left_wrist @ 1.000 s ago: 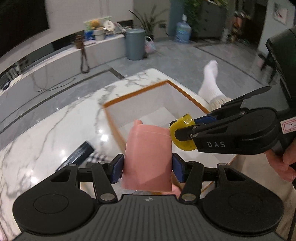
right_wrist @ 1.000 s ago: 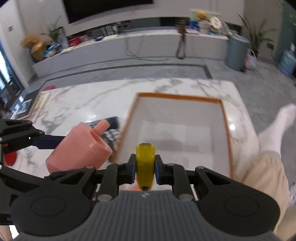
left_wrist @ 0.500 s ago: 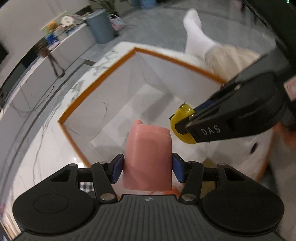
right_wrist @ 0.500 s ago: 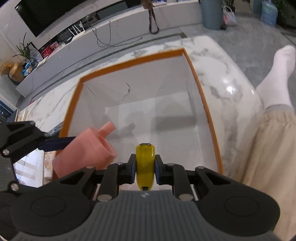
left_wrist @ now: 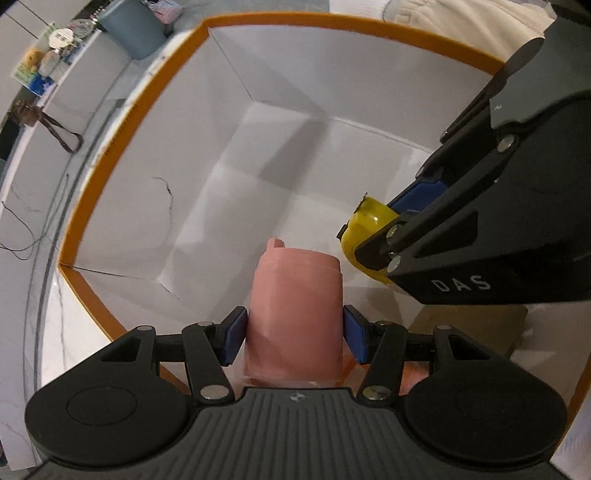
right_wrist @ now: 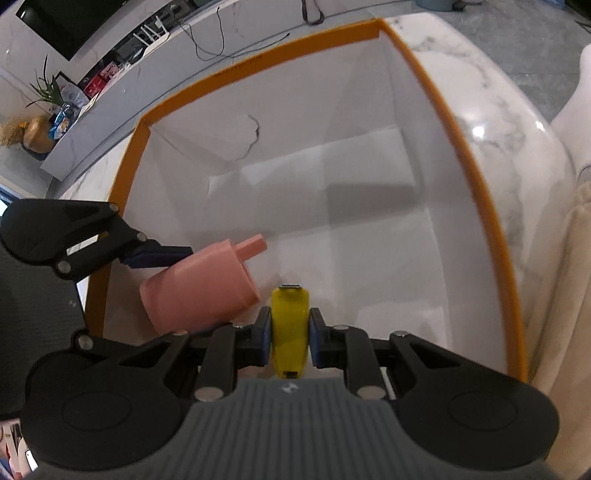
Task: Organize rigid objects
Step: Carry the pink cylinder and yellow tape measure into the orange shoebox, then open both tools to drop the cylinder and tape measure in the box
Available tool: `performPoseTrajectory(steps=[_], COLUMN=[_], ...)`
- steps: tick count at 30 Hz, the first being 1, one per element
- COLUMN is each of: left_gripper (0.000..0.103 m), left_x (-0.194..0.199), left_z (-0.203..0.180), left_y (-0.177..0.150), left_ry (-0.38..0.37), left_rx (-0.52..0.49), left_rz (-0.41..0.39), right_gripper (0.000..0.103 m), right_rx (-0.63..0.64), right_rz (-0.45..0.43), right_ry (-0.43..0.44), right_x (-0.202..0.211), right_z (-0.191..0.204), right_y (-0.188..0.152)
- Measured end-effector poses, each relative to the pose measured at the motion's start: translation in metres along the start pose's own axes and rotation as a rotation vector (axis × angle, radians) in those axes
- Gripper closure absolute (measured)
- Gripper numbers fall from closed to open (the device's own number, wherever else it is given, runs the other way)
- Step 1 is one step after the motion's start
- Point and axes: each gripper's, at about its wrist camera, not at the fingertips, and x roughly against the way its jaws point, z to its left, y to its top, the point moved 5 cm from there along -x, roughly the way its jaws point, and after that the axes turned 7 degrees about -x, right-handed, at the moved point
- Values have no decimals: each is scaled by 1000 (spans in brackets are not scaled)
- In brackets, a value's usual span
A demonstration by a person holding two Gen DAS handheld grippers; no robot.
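My left gripper (left_wrist: 294, 334) is shut on a pink plastic cup-shaped piece with a small spout (left_wrist: 295, 310); it also shows in the right wrist view (right_wrist: 201, 288). My right gripper (right_wrist: 290, 338) is shut on a small yellow tape measure (right_wrist: 290, 326), also seen in the left wrist view (left_wrist: 364, 240). Both are held side by side over the inside of a white box with an orange rim (left_wrist: 122, 125) (right_wrist: 476, 177). The box floor below them is bare.
The box stands on a white marble table (right_wrist: 509, 107). A person's light trousers (right_wrist: 557, 258) are at the right. A grey bin (left_wrist: 135, 27) and a low bench with clutter (right_wrist: 92, 85) stand farther off.
Both grippers have moved forward and down from beside the box to over its inside, each keeping its hold. The box now fills both views.
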Motion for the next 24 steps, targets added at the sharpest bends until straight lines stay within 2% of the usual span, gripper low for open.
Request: performPoseTrajectory(steps=[11, 17, 20, 24], left_gripper=[36, 33, 33, 35], left_x=[-4, 1, 3, 12], left_z=[1, -2, -1, 3], left_y=[1, 1, 1, 0], left_ry=[-2, 8, 7, 26], left_rx=[0, -8, -1, 10], left_rz=[7, -2, -12, -27], right_gripper=[84, 78, 77, 80], right_rx=[6, 22, 25, 19], right_rz=[45, 8, -23, -25], right_ry=[8, -22, -56, -57], right_x=[-12, -7, -3, -3], right_z=[4, 7, 5, 3], right_y=[0, 5, 7, 8])
